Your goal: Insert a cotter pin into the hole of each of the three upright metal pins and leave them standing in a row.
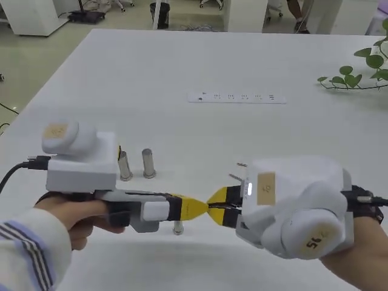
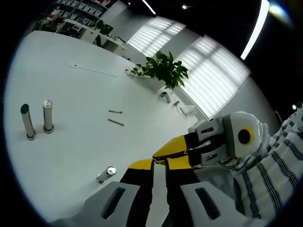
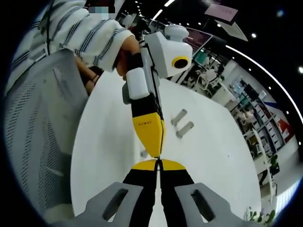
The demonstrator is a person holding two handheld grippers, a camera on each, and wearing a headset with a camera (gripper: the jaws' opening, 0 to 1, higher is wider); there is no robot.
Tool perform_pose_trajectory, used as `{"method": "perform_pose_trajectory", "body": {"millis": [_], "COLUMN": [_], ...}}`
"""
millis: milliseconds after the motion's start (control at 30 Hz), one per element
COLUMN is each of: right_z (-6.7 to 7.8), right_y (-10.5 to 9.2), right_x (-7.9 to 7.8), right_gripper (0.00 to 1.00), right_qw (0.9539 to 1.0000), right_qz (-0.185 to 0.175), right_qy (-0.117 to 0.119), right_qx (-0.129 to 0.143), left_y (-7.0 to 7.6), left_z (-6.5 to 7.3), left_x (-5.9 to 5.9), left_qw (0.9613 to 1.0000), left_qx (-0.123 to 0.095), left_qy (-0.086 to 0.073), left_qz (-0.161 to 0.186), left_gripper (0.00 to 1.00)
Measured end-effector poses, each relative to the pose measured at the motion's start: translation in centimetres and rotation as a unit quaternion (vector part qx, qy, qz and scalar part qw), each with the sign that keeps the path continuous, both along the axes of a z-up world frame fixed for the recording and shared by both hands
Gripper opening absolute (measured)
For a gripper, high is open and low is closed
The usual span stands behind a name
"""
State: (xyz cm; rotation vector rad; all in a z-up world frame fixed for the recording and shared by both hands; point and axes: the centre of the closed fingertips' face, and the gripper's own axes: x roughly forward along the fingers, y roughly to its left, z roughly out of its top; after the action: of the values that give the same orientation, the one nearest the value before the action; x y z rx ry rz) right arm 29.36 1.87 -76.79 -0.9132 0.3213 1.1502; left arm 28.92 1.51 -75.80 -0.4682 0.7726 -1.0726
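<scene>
Item 1. Left gripper [image 1: 204,207], held in a hand [image 1: 79,215] with a striped sleeve, is laid level above the near part of the white table [image 1: 182,66], its yellow jaws pointed to the right. The jaws are drawn together; only a thin line is seen between them in the right gripper view.

Item 2. Right gripper [image 1: 213,204] is held opposite, its yellow jaws pointed to the left and likewise closed. The two sets of tips are met nose to nose. Whether a cotter pin is pinched where they meet cannot be told.

Item 3. Metal pin [image 1: 177,228], one, is seen on the table just below the left gripper's jaws, apart from them and partly covered in the head view. Upright or lying cannot be told.

Item 4. Upright metal pins [image 1: 148,163], two, are stood side by side on their flanged bases just beyond the left gripper, near each other but not touching. They are untouched by either gripper.

Item 5. Cotter pins [image 1: 236,177], two, are laid flat on the table just beyond the right gripper, near each other and well to the right of the upright pair. Neither is touched by the jaws.

Item 6. White power strip [image 1: 236,97] is laid crosswise farther up the table.

Item 7. Green plant [image 1: 364,70] is seen at the far right edge.
</scene>
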Motion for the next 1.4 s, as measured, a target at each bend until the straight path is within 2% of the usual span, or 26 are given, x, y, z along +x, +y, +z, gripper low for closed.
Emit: {"method": "perform_pose_trajectory", "body": {"millis": [567,800,1200,1400], "right_z": [0.01,0.10,0.02,0.15], "right_y": [-0.01,-0.06,-0.31,-0.32], "right_x": [-0.18,-0.02,-0.17,-0.11], "right_gripper": [0.02,0.02,0.02,0.02], "right_qw": [1.0000,1.0000,0.9998,0.9996], "right_qz": [0.000,-0.003,-0.016,-0.023], "right_qy": [-0.003,-0.006,0.003,0.002], "right_qx": [-0.001,0.001,0.008,0.013], "left_y": [0.13,0.17,-0.13,-0.09], "left_z": [-0.46,-0.39,-0.37,-0.26], "left_x": [-0.07,0.05,0.05,0.15], "left_qw": [0.9999,0.9998,0.9997,0.9992], "left_qx": [0.011,-0.001,-0.008,-0.017], "left_qy": [0.002,0.014,0.013,0.025], "left_qz": [0.003,0.011,0.017,0.025], "left_gripper": [0.01,0.01,0.02,0.02]}}
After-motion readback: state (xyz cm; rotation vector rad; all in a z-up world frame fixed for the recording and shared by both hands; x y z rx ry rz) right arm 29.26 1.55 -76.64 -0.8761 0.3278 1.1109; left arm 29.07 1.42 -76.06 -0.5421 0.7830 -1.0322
